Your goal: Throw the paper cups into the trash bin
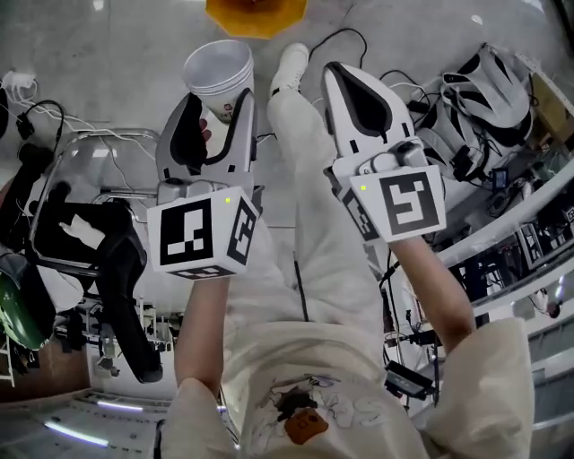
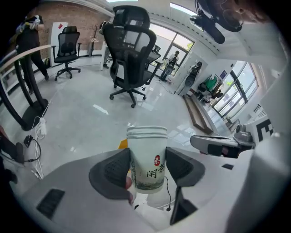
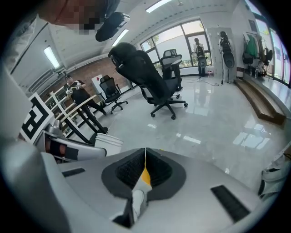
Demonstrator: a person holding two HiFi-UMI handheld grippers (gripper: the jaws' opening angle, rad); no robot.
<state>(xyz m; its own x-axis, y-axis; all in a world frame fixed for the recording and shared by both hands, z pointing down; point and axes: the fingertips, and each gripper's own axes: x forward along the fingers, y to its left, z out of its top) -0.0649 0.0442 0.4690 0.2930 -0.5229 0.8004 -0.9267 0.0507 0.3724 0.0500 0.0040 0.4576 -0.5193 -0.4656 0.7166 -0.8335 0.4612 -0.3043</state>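
A white paper cup (image 1: 220,76) with printed characters stands upright between the jaws of my left gripper (image 1: 211,112), which is shut on it. In the left gripper view the cup (image 2: 148,159) fills the gap between the dark pads (image 2: 113,170). My right gripper (image 1: 354,90) is held beside it, to the right, jaws closed together with nothing between them. Its pads (image 3: 157,170) meet in the right gripper view, where the cup's rim (image 3: 109,141) shows at the left. An orange bin (image 1: 256,13) lies on the floor just ahead, cut by the top edge.
I am over a glossy grey floor. A person's legs and white shoe (image 1: 291,63) reach forward between the grippers. A dark jacket over a chair (image 1: 108,251) is at the left, helmets and cables (image 1: 489,99) at the right. Black office chairs (image 2: 129,59) stand farther off.
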